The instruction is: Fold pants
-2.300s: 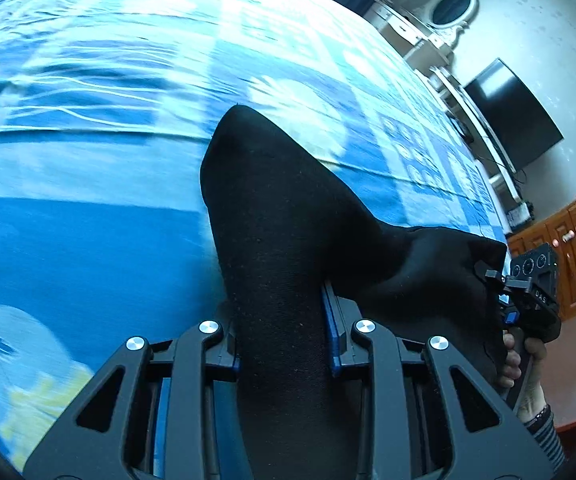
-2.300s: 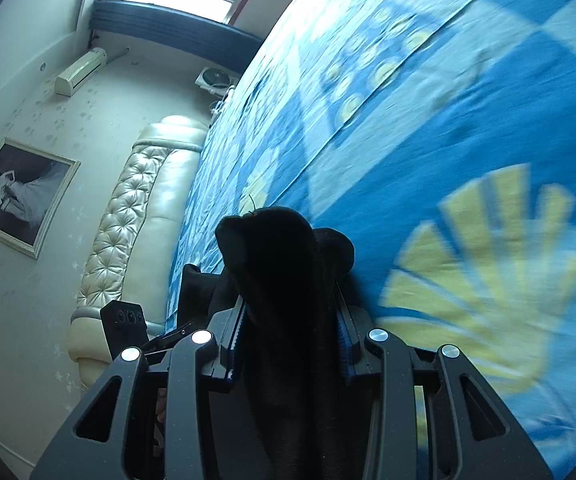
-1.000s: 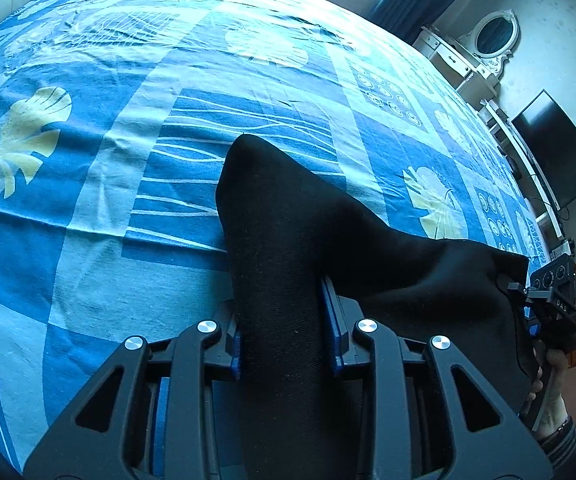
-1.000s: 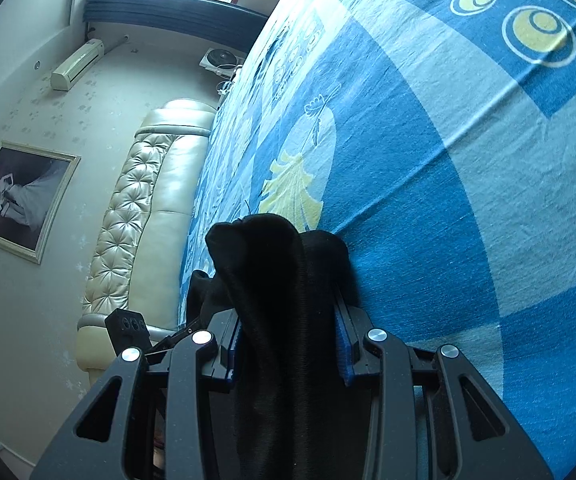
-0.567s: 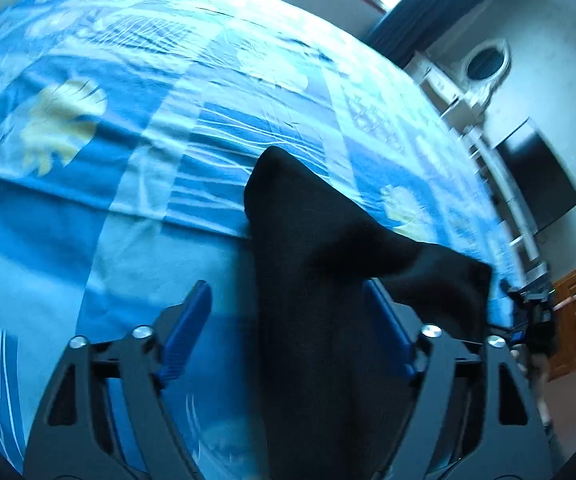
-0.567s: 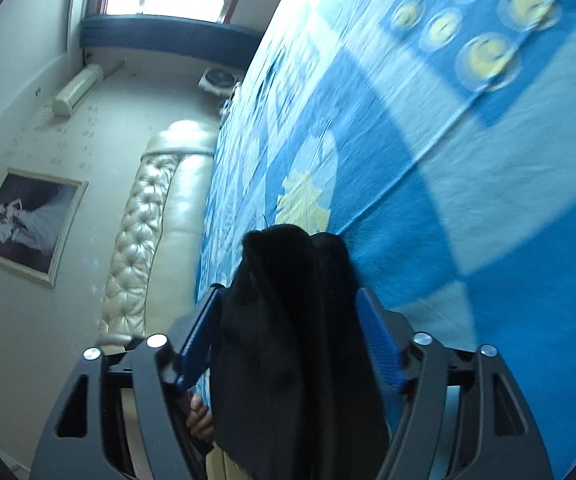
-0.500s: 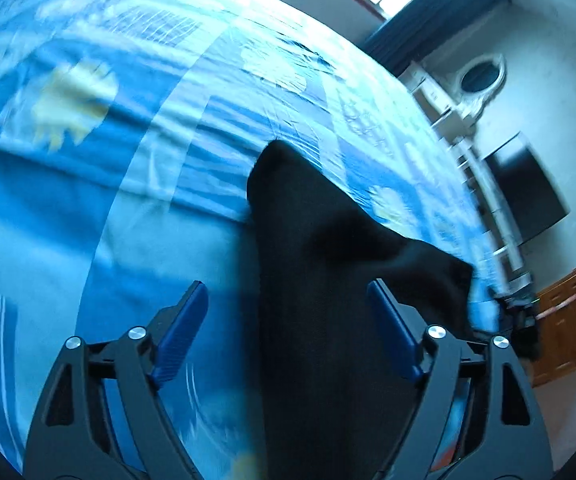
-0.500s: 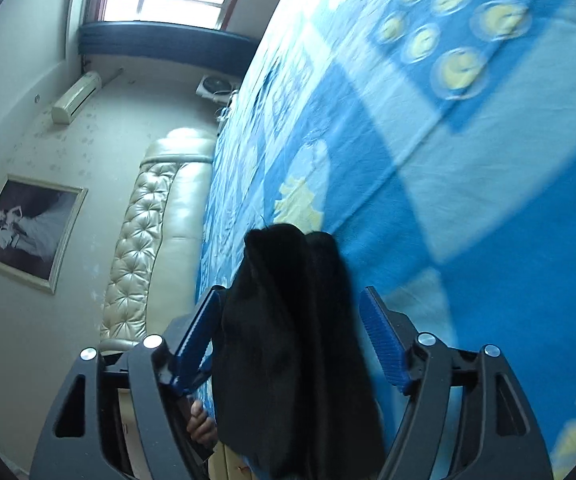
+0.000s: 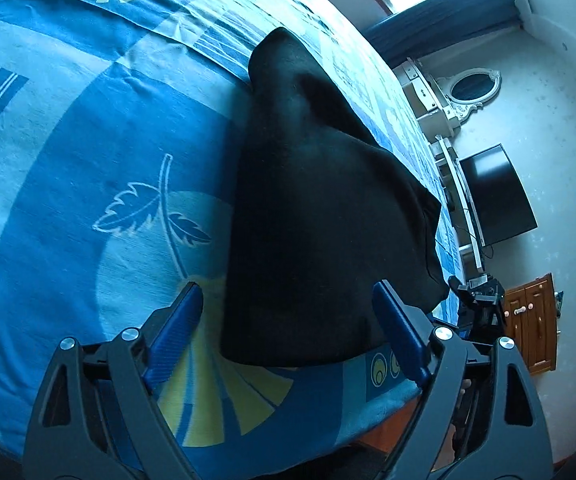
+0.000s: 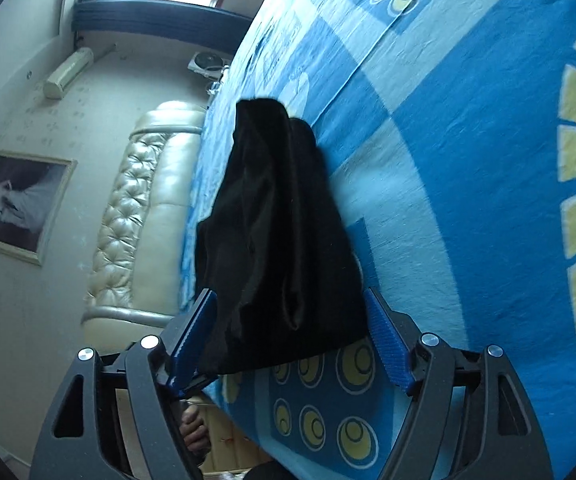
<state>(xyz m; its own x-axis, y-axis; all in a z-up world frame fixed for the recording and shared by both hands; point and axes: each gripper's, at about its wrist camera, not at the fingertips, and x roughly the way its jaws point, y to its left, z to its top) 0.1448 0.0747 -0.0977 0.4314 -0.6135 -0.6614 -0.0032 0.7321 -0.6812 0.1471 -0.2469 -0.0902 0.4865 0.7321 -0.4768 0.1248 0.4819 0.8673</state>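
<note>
The black pants [image 9: 311, 216] lie folded in a thick bundle on the blue patterned bed cover [image 9: 68, 152], near the bed's front edge. In the left wrist view my left gripper [image 9: 288, 304] stands open, its blue pads on either side of the bundle's near end without pressing on it. In the right wrist view the same pants [image 10: 276, 248] rest on the cover with my right gripper [image 10: 288, 308] open around their near edge, the pads apart from the cloth. The right gripper's body [image 9: 483, 304] shows past the bundle at the right of the left wrist view.
The bed edge [image 9: 367, 420] runs just under both grippers. A padded cream headboard [image 10: 148, 216] and a framed picture [image 10: 16, 204] are at left in the right wrist view. A television [image 9: 495, 196], dresser with mirror [image 9: 467, 88] and wooden cabinet [image 9: 531, 324] stand beyond the bed. A hand [image 10: 196, 436] shows below.
Both grippers were shut on the black pants a second ago; both have opened wide and drawn back, leaving the folded bundle lying on the bed cover.
</note>
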